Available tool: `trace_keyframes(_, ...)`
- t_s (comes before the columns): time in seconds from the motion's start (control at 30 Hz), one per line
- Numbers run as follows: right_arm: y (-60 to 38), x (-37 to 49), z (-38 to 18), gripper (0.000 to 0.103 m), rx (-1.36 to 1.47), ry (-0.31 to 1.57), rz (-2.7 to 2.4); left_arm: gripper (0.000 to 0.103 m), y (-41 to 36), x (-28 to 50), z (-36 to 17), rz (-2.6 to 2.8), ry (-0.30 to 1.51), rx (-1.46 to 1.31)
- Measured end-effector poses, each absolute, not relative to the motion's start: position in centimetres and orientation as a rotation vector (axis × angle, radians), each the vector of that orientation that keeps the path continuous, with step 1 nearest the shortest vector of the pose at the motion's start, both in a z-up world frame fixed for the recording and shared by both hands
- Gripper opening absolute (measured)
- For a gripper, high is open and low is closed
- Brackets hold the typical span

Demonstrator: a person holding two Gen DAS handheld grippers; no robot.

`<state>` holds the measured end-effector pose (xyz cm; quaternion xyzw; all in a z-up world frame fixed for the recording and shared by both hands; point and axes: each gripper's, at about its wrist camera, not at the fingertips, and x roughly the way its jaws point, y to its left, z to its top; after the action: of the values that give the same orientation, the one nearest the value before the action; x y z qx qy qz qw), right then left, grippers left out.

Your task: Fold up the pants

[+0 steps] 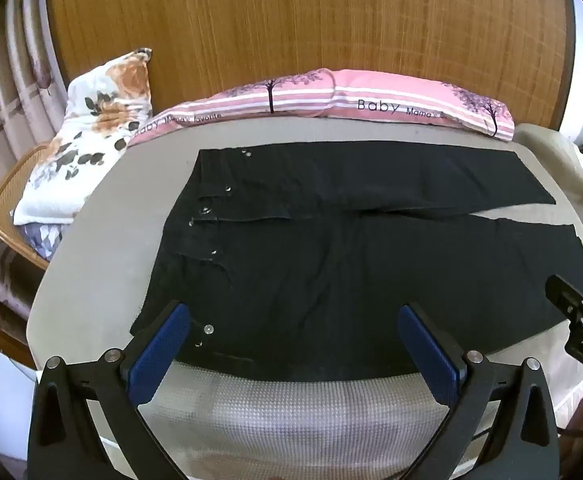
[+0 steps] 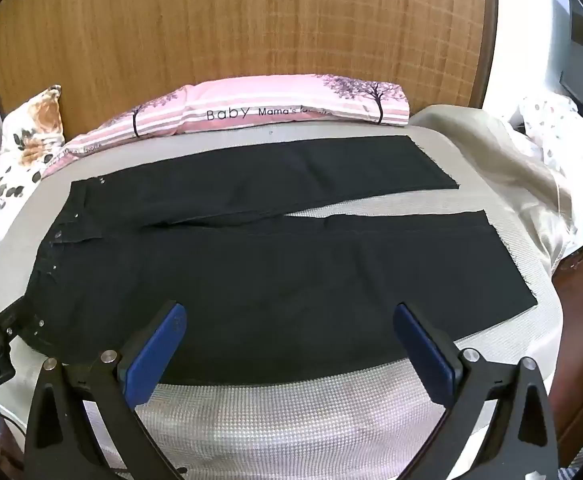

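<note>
Black pants lie spread flat on the grey bed surface, waistband with metal studs to the left, both legs running right with a narrow gap between them. In the right wrist view the same pants fill the middle. My left gripper hovers open over the near edge by the waist, nothing between its blue pads. My right gripper stands open over the near leg, also with nothing in it. Each gripper shows at the edge of the other's view.
A pink striped pillow lies along the wooden headboard. A floral pillow and a wicker chair sit at the left. Cream bedding is bunched at the right. The near mattress edge is a pale woven cover.
</note>
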<state>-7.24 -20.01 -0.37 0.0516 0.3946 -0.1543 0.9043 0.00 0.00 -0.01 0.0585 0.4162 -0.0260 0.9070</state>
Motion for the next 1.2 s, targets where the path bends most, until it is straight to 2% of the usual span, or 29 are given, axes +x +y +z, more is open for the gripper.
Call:
trace_keyframes(0.33, -19.7, -6.6, -0.3, 0.103, 0.107, 0.846, -0.316, 0.103, 0.4, 0.1, -2.7, -0.058, 0.904, 0.069)
trace_keyframes(1.2, -20.1, -6.3, -1.2, 0.103, 0.119, 0.884, -0.312, 0.103, 0.6, 0.8, -2.1, -0.059, 0.948, 0.08)
